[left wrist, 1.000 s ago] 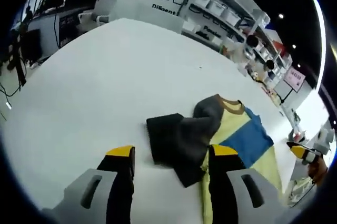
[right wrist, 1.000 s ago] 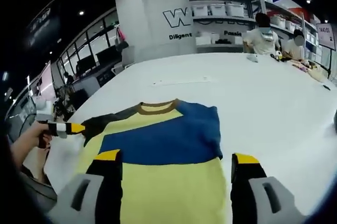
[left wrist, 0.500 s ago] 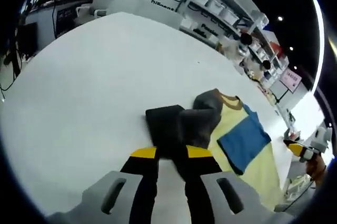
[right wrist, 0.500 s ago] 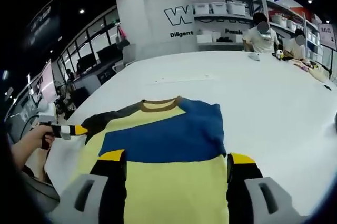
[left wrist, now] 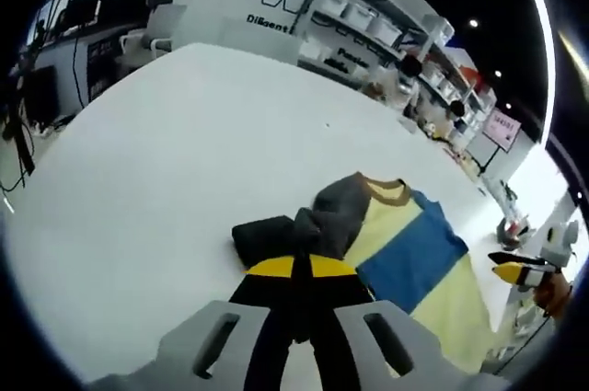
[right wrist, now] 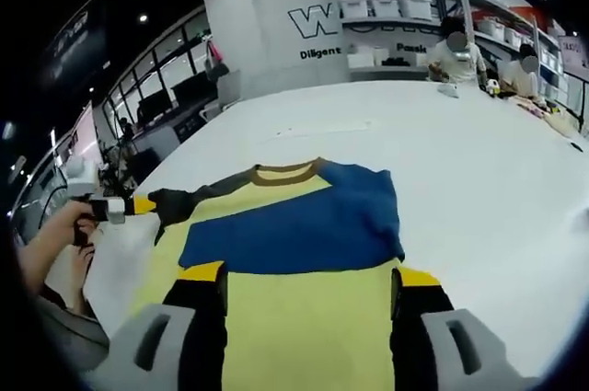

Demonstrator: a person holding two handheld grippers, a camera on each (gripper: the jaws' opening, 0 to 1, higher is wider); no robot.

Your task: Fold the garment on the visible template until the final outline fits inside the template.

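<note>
Yellow, blue and grey garment [right wrist: 294, 253] spread on the white table [left wrist: 156, 143], one sleeve pinched.

In the left gripper view, the left gripper [left wrist: 294, 267] has its yellow-tipped jaws pressed together on the dark sleeve [left wrist: 271, 236], bunched just ahead of them. In the right gripper view, the right gripper [right wrist: 308, 276] holds its jaws wide apart over the yellow lower part of the garment, whose brown collar [right wrist: 287, 171] lies farther ahead. A person's hand [right wrist: 55, 235] shows at that view's left.

Left gripper [left wrist: 294, 267]: black jaws, yellow tips, grey slotted plastic bases. Right gripper [right wrist: 308, 274]: same black jaws, yellow tips, grey slotted bases. Bare hand [right wrist: 57, 230] visible.
</note>
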